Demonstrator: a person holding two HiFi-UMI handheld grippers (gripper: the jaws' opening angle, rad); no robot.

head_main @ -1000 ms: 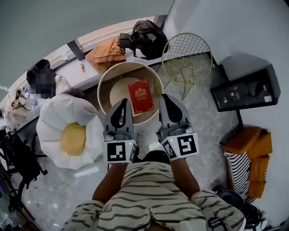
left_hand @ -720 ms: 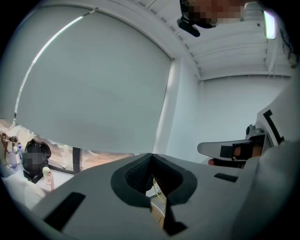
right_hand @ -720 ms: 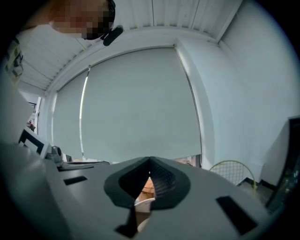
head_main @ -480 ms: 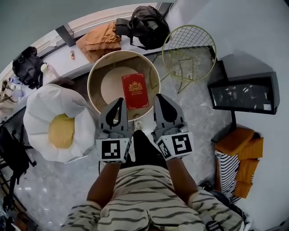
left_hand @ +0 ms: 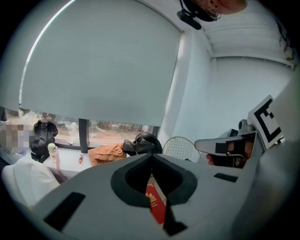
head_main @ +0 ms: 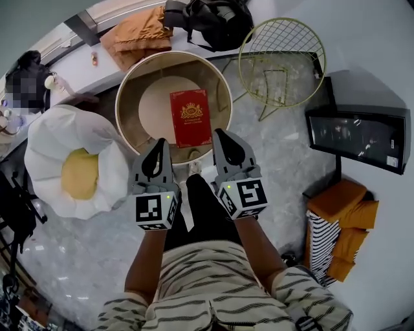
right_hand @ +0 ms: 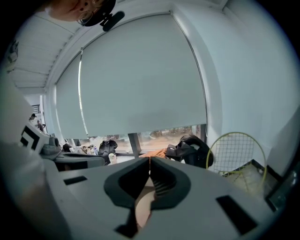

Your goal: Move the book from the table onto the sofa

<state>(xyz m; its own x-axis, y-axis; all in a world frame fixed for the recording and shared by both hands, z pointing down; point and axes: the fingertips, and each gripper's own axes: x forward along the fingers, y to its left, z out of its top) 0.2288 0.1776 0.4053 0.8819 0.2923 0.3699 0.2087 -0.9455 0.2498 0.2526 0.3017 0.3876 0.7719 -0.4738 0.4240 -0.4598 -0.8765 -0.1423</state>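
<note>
A red book (head_main: 190, 117) with a gold crest lies flat on the round beige table (head_main: 132, 97); through the left gripper's jaw opening a strip of that book (left_hand: 156, 201) shows. In the head view my left gripper (head_main: 160, 141) hangs over the table's near edge, jaws shut, nothing in them. My right gripper (head_main: 219, 133) is beside it, just right of the book's near corner, also shut and empty. The white flower-shaped sofa (head_main: 48, 145) with a yellow centre cushion (head_main: 79, 173) sits on the floor to the table's left.
A yellow wire chair (head_main: 280, 61) stands right of the table. Beyond are an orange cloth (head_main: 134, 35) and a black bag (head_main: 210, 19) on the window ledge. A black glass cabinet (head_main: 362, 136) and orange cushions (head_main: 346, 213) stand at the right. My legs are below the grippers.
Both grippers have come down and now sit at the table's near edge, still shut. The table and book have slid up and left in the head view.
</note>
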